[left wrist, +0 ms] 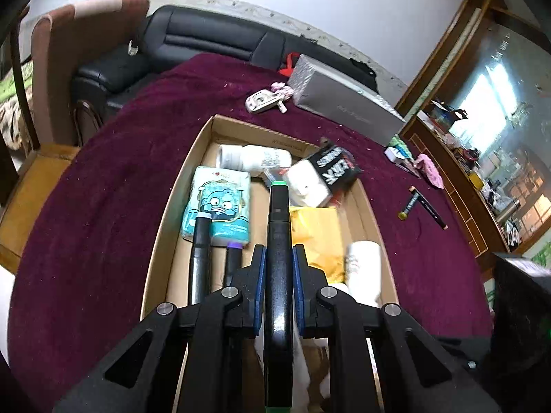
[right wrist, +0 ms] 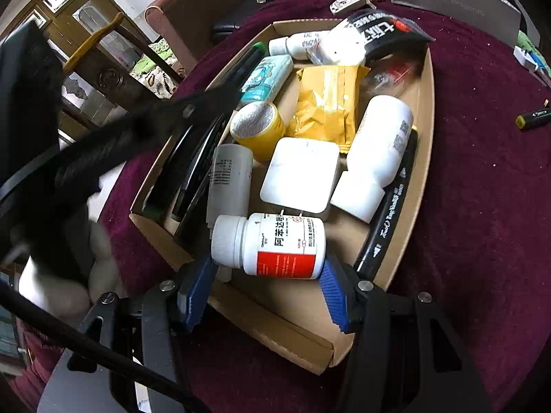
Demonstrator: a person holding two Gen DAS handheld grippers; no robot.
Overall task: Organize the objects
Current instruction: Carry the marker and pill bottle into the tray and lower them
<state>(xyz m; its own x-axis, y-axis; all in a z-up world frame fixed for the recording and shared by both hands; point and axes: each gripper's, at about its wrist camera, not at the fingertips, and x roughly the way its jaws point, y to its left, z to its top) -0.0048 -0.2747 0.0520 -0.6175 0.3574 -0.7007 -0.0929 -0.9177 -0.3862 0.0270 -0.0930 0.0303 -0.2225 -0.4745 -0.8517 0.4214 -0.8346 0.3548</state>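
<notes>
Over the cardboard box (left wrist: 179, 186), left tongs (left wrist: 279, 268) grip marker (left wrist: 278, 227) lengthwise, green tip forward.

Both wrist cameras look steeply down, close over the cardboard box (left wrist: 206, 144) on the maroon cloth (left wrist: 103, 189). They share the box's contents, the right camera nearer its near end.

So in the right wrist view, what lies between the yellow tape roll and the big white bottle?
The yellow snack packet lies between the tape roll and the big white bottle, inside the cardboard box; the right wrist view shows it.
</notes>
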